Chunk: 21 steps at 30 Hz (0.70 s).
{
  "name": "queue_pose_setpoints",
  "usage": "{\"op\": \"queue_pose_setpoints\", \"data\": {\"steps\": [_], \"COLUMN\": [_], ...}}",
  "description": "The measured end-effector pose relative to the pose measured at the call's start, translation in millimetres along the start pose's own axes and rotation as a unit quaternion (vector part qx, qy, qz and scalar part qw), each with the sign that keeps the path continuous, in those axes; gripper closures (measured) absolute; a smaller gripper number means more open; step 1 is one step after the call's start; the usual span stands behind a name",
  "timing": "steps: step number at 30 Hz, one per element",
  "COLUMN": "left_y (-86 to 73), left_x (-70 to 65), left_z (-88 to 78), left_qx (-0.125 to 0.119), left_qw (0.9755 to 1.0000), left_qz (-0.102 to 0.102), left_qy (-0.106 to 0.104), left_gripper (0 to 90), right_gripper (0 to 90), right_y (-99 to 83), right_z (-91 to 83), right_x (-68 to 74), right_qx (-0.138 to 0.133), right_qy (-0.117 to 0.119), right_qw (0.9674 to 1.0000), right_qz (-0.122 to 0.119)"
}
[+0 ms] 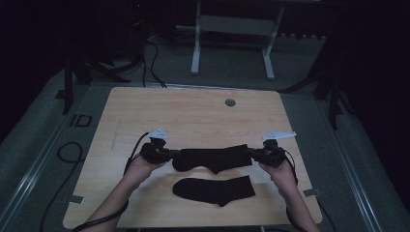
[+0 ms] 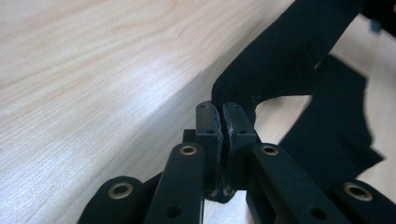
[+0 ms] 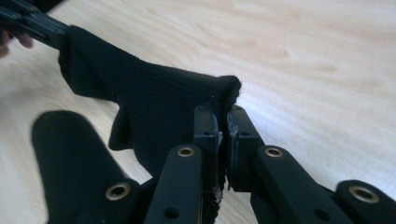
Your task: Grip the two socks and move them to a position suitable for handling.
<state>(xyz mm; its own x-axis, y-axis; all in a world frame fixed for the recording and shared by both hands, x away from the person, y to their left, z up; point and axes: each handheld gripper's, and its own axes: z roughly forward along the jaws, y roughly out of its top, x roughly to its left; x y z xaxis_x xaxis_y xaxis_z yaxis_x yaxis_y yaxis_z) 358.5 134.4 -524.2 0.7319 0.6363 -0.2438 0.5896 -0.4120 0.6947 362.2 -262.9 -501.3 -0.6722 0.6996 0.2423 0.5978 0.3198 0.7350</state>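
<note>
A black sock [image 1: 212, 158] hangs stretched level between my two grippers, just above the wooden table [image 1: 193, 116]. My left gripper [image 1: 175, 157] is shut on its toe end, and in the left gripper view the jaws [image 2: 222, 109] pinch the fabric [image 2: 280, 60]. My right gripper [image 1: 249, 155] is shut on the cuff end, where the jaws [image 3: 223, 114] clamp the folded edge of the sock [image 3: 159, 98]. A second black sock [image 1: 215, 189] lies flat on the table nearer the person, below the held one [image 2: 331, 135] [image 3: 70, 158].
A round grommet hole [image 1: 230, 102] sits near the table's far edge. A white desk frame [image 1: 232, 29] stands on the floor beyond. Cables [image 1: 67, 150] trail on the floor at the left. Bare wood lies beyond the held sock.
</note>
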Motion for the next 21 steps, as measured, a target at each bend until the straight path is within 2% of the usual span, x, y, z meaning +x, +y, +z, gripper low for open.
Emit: {"op": "queue_pose_setpoints", "data": {"steps": [1, 3, 5, 7, 8, 9, 12, 13, 15, 17, 19, 21], "left_y": [0.6, 2.0, 3.4, 3.5, 3.2, 2.7, 0.6, -0.2, -1.2, -2.4, -2.9, -3.5], "left_x": [0.8, 2.5, 3.3, 5.0, 6.4, 8.4, 10.6, 10.0, 9.4, 8.9, 8.3, 7.7], "left_z": [4.7, 12.4, 20.2, 25.0, 26.8, 27.8, 28.2, 27.8, 27.4, 25.1, 21.8, 15.9], "left_qx": [0.005, 0.013, 0.023, 0.023, 0.022, 0.020, 0.013, 0.010, 0.013, 0.009, 0.007, -0.009], "left_qw": [1.0000, 0.9999, 0.9992, 0.9989, 0.9989, 0.9992, 0.9991, 0.9989, 0.9987, 0.9987, 0.9986, 0.9989], "left_qz": [0.003, 0.003, 0.017, 0.018, 0.012, 0.008, 0.007, 0.008, 0.009, 0.007, 0.007, 0.003], "left_qy": [0.003, 0.009, 0.027, 0.037, 0.039, 0.035, 0.041, 0.045, 0.048, 0.049, 0.053, 0.046], "left_gripper": [86.4, 85.9, 83.8, 79.4, 77.4, 77.3, 74.0, 74.0, 74.0, 74.0, 74.1, 74.1], "right_gripper": [84.5, 84.5, 84.4, 84.3, 83.8, 83.6, 81.6, 70.5, 67.4, 60.0, 54.1, 55.1], "right_y": [-5.2, -9.3, -14.2, -17.7, -18.9, -20.3, -23.0, -25.3, -26.6, -26.5, -25.9, -25.6], "right_z": [10.8, 19.3, 27.7, 32.0, 33.1, 33.8, 33.1, 30.8, 28.4, 24.1, 19.7, 15.3], "right_x": [-7.3, -11.2, -16.0, -19.4, -20.8, -22.5, -26.4, -28.8, -30.8, -32.7, -35.0, -36.3], "right_qx": [0.011, 0.022, 0.034, 0.044, 0.046, 0.048, 0.050, 0.050, 0.052, 0.050, 0.045, 0.044], "right_qy": [-0.011, -0.019, -0.025, -0.038, -0.041, -0.045, -0.050, -0.057, -0.063, -0.078, -0.077, -0.083], "right_qw": [0.9998, 0.9995, 0.9989, 0.9980, 0.9978, 0.9975, 0.9971, 0.9968, 0.9965, 0.9955, 0.9958, 0.9953], "right_qz": [0.012, 0.014, 0.021, 0.023, 0.023, 0.025, 0.027, 0.026, 0.020, 0.018, 0.021, 0.021]}}
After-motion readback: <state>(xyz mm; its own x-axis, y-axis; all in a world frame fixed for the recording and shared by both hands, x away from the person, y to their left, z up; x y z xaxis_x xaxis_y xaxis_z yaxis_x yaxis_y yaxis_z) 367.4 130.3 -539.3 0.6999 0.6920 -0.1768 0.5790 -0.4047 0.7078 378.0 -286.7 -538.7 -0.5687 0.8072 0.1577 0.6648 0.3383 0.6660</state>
